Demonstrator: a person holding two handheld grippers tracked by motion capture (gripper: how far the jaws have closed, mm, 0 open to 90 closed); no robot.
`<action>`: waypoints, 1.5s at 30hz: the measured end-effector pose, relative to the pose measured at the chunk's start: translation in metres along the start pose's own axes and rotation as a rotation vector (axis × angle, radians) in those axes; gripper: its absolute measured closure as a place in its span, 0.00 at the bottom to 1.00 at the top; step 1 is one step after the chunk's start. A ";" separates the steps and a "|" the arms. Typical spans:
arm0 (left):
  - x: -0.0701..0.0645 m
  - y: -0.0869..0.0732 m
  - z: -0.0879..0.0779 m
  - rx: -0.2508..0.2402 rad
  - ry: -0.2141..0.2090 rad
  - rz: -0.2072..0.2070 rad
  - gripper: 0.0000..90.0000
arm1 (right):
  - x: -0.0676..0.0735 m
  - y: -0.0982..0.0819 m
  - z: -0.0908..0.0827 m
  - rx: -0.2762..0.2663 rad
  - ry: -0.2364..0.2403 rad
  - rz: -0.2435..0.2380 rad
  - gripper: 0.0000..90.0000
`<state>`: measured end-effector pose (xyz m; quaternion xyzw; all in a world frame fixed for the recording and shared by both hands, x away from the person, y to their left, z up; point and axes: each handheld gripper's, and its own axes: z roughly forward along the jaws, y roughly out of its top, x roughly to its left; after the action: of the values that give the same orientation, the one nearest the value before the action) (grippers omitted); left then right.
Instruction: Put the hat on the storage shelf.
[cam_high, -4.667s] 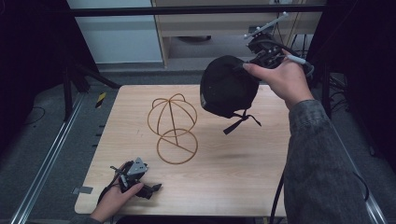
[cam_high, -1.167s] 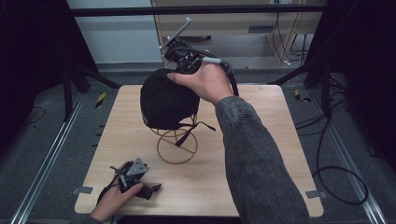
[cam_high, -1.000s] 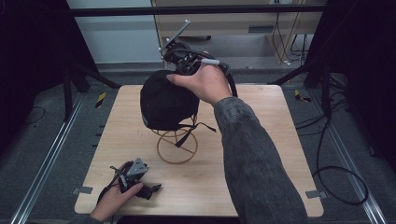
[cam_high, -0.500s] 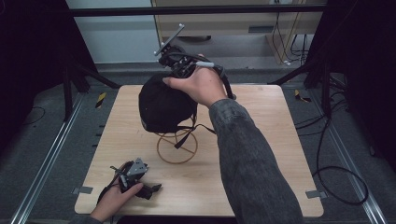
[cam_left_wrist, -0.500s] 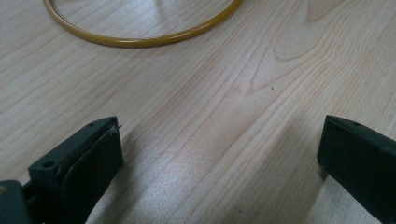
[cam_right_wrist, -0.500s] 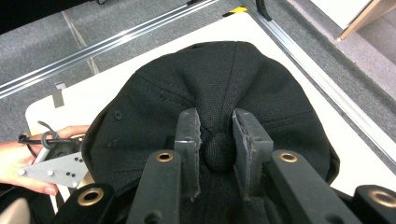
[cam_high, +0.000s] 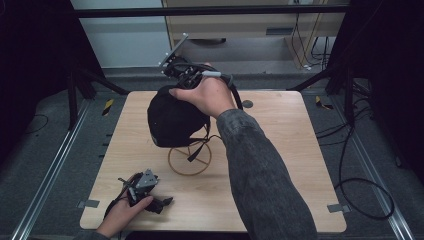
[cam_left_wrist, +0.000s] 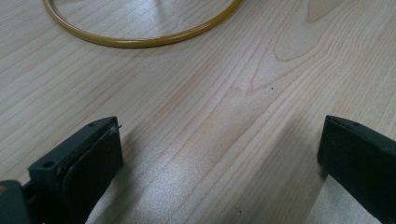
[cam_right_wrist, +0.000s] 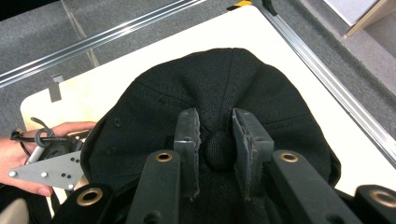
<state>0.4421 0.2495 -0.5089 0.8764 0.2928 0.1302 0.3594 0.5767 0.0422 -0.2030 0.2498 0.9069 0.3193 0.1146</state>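
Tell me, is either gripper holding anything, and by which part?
The right gripper pinches the black cap by the button at the top of its crown. The left gripper rests open on the table, holding nothing.

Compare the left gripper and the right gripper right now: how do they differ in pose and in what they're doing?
The right gripper is raised over the middle of the pale wooden table, while the left gripper sits low at its near edge. The right gripper's fingers are shut on the top button of the black fabric cap, which sits over the gold wire hat stand; the left gripper's fingers stand wide apart with nothing between them. Both are hand-held, with black fingers.
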 end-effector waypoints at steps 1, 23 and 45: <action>0.000 0.000 0.000 0.000 0.000 0.000 0.00 | 0.001 0.000 0.001 0.001 0.003 -0.001 0.81; 0.000 0.000 0.000 0.003 0.001 0.001 0.00 | 0.001 0.001 0.002 -0.018 0.005 0.006 0.83; 0.000 0.000 0.000 0.001 0.003 0.000 0.00 | -0.004 -0.013 -0.009 -0.049 -0.038 0.034 0.79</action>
<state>0.4421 0.2492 -0.5089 0.8766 0.2932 0.1312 0.3584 0.5720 0.0264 -0.2044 0.2680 0.8922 0.3386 0.1324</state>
